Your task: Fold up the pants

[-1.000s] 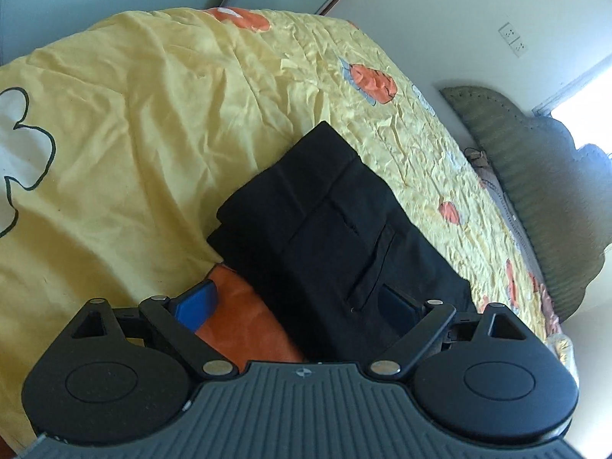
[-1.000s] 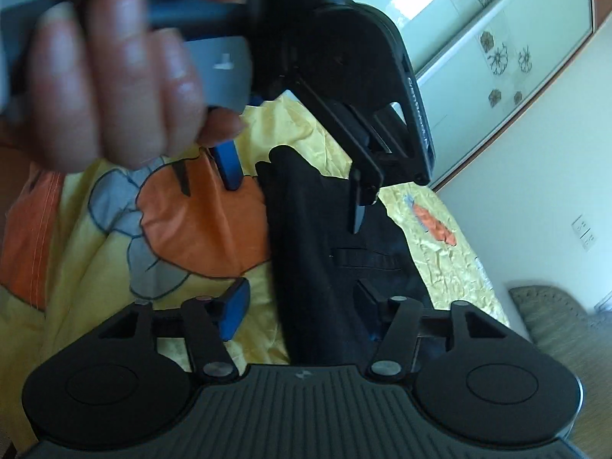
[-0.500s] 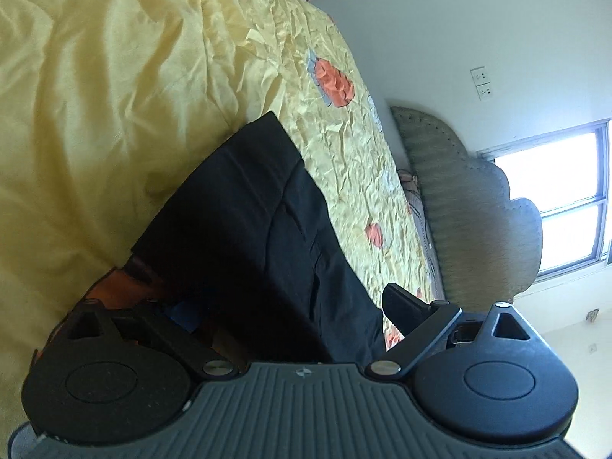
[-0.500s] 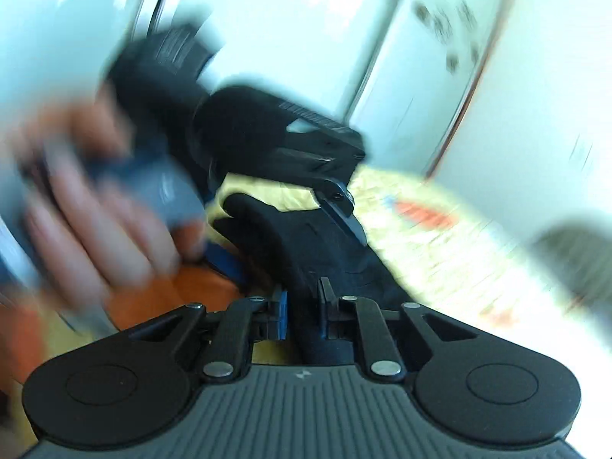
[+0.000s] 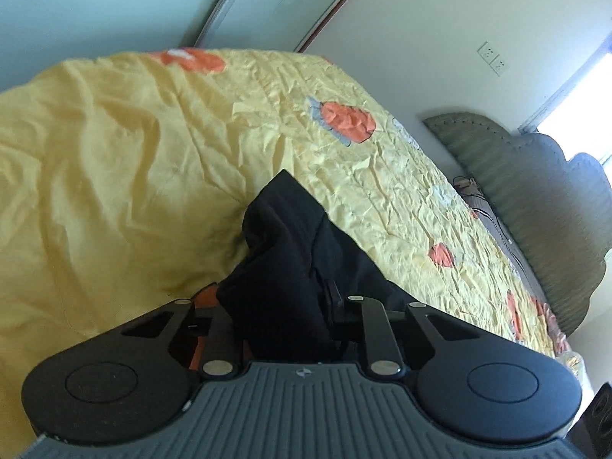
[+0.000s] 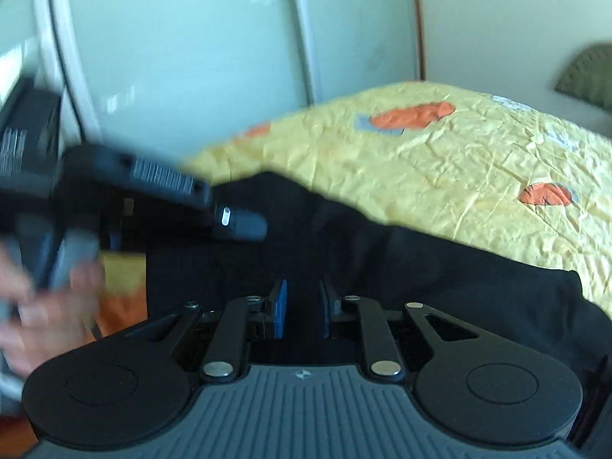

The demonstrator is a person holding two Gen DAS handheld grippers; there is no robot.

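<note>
The landmark here is the black pants (image 5: 290,264), a dark bundle lying on the yellow bedspread (image 5: 126,176) with its orange-and-grey prints. Far to the left of the pants in the right wrist view, a person's hand (image 6: 42,317) shows up blurred, wrapped around the handle of the left gripper (image 6: 237,222), whose black body reaches in over the pants' left edge. In its own wrist view the left gripper (image 5: 283,306) has just been closing, and the jaws stand narrow with a thick fold of the pants bunched up between them; the cloth rises from the grip in a peaked ridge running away up the bedspread. One finger (image 5: 332,294) is visible pressed against the right side of that fold; the other is buried under the fabric.

Move right along the pants and there is the right gripper (image 6: 302,308), jaws drawn in narrow too. Its blue pads (image 6: 280,306) face each other across a slim gap with black cloth lying in and behind it; whether they actually pinch the fabric cannot be told from this angle.

Right of the pants, the bedspread runs on crumpled toward a green padded headboard (image 5: 535,206) against the wall, and beyond the pants stand pale green wardrobe doors (image 6: 183,57).
</note>
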